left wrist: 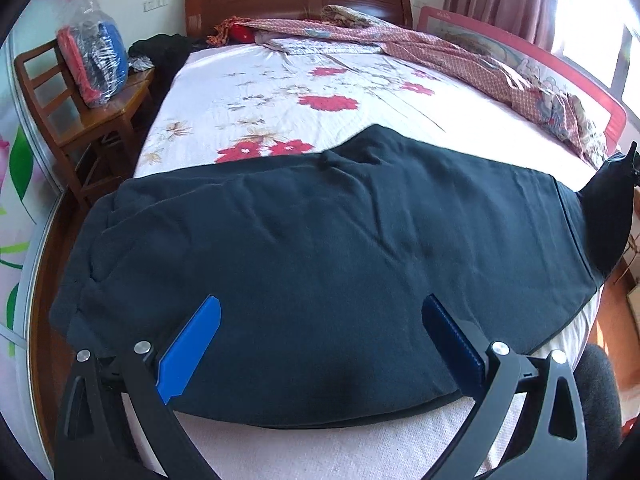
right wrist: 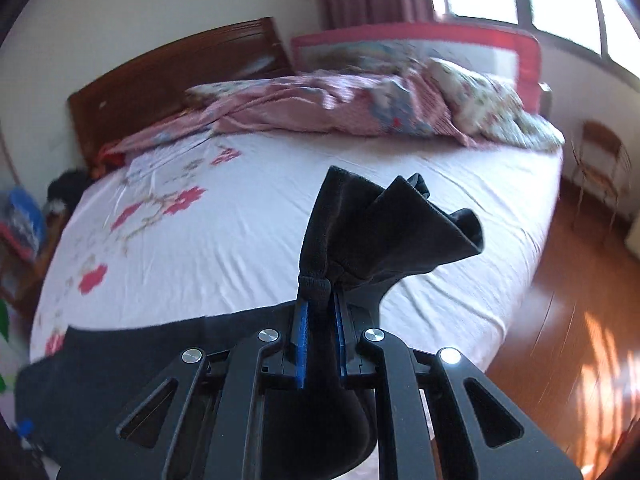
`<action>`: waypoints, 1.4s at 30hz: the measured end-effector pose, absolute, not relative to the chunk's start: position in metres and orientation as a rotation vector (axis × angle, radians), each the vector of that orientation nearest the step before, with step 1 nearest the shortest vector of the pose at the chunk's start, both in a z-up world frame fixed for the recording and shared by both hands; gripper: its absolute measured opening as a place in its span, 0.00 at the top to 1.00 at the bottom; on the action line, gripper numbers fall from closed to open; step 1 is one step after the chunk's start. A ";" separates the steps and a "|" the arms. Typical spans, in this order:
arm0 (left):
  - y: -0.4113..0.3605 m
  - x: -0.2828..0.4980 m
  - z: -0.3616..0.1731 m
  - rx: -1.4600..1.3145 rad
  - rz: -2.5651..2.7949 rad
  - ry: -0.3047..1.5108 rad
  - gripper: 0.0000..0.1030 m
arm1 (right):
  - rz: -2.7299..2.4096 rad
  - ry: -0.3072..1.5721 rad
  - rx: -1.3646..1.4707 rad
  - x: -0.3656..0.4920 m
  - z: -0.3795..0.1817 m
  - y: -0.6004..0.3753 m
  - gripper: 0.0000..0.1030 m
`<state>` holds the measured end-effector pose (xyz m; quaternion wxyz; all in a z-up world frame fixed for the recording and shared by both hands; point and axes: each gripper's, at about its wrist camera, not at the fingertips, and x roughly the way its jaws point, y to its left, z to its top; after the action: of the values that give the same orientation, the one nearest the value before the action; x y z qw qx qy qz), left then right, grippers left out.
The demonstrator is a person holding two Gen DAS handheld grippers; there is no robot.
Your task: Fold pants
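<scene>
Pinching a bunched end of the dark pants (right wrist: 384,232), the right gripper (right wrist: 320,320) has its blue fingers (right wrist: 300,340) nearly together, cloth clamped between them and fanning upward at frame centre. Pants (left wrist: 320,248) lie spread across the near part of the bed (left wrist: 280,92), filling the middle of the left view. Left gripper (left wrist: 320,320) fingers (left wrist: 192,344) stand wide apart over the fabric at lower frame, gripping nothing; contact unclear.
</scene>
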<state>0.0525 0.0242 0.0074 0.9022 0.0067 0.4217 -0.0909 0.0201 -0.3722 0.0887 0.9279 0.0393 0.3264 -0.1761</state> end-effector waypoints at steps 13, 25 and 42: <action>0.130 0.048 0.000 -0.328 -0.016 0.899 0.02 | -0.121 0.777 -0.997 -0.004 -0.073 -0.116 0.91; 0.122 0.048 -0.002 -0.303 -0.037 0.899 0.02 | -0.020 0.777 -1.090 -0.037 -0.069 -0.083 0.75; 0.155 0.040 0.001 -0.430 0.013 0.914 0.02 | -0.171 0.718 -0.834 0.011 -0.066 -0.094 0.67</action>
<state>0.0396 0.1552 0.0006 0.8751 -0.2060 0.4378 0.0063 0.0110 -0.0943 -0.0660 0.8489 -0.3957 0.3409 -0.0810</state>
